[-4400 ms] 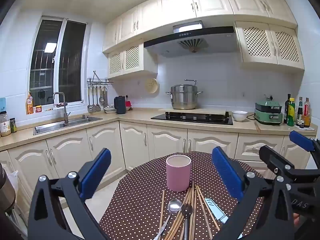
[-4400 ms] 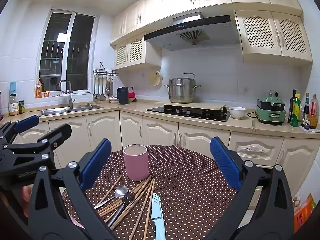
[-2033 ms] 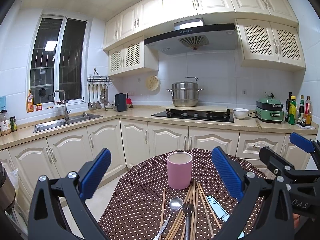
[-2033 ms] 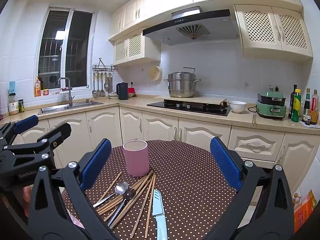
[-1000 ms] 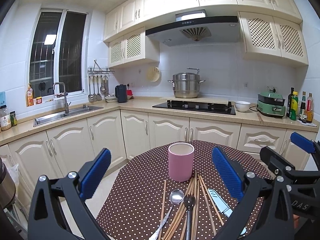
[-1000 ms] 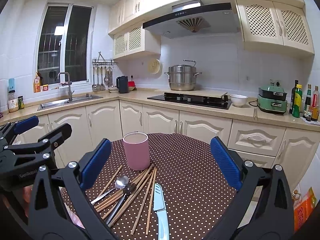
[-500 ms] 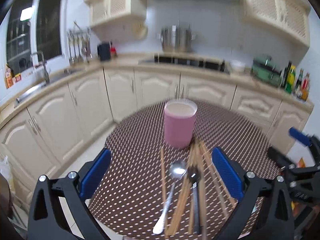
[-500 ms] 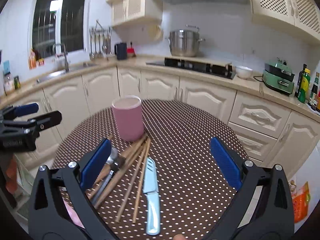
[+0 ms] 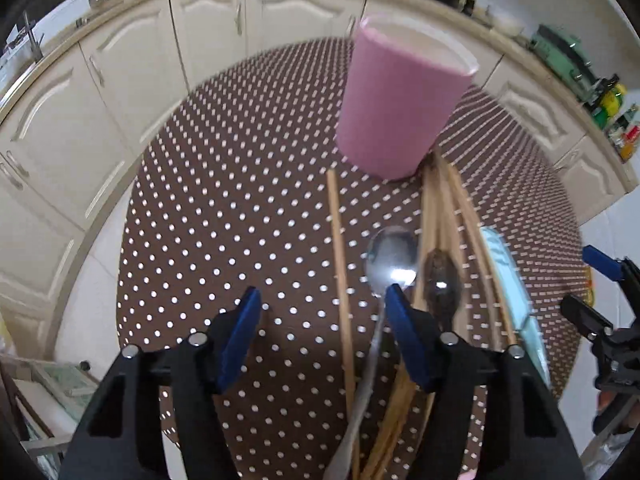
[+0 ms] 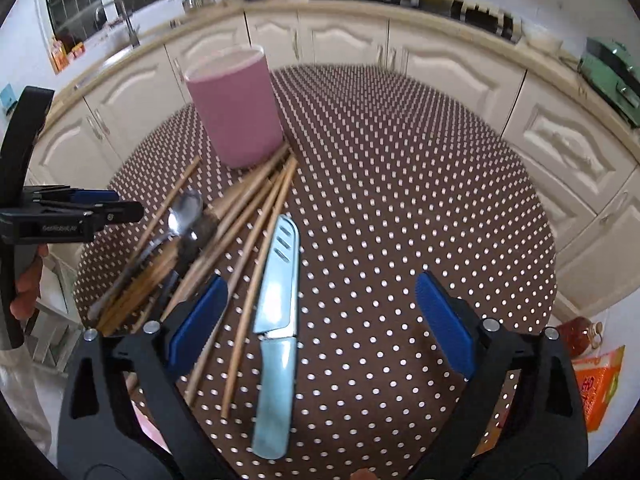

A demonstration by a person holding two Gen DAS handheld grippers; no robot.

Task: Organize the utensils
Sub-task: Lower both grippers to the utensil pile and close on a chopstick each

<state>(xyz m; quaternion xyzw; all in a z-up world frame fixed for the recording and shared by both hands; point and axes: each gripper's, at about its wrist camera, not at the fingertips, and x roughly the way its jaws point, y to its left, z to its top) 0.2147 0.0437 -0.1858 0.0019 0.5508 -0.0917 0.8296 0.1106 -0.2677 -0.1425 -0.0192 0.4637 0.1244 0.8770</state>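
Left wrist view: the left gripper [image 9: 320,304] points steeply down at the dotted counter [image 9: 224,216], its jaws closing from wide, with one loose chopstick [image 9: 340,272] lying between them and nothing pinched yet. The right-hand pad sits over the silver spoon [image 9: 390,256], just beside the dark spoon [image 9: 440,276] and the bundle of chopsticks [image 9: 452,208]. To do this pickup well, I would centre the jaws on one piece only, near the middle of its length, and come down until the pads straddle it before closing, so the spoon's handle is not caught along with it. The pink cup [image 9: 396,104] stands upright beyond the pile, the chopstick tips touching its base; its inside is not visible from here.

Right wrist view: the right gripper [image 10: 320,320] is wide, just starting to close, hovering over the pale blue knife [image 10: 276,292], whose handle lies between the pads untouched. A few chopsticks cross beside its blade, so gripping the handle looks cleaner. Again the cup's contents cannot be seen; nothing sticks up above its rim.
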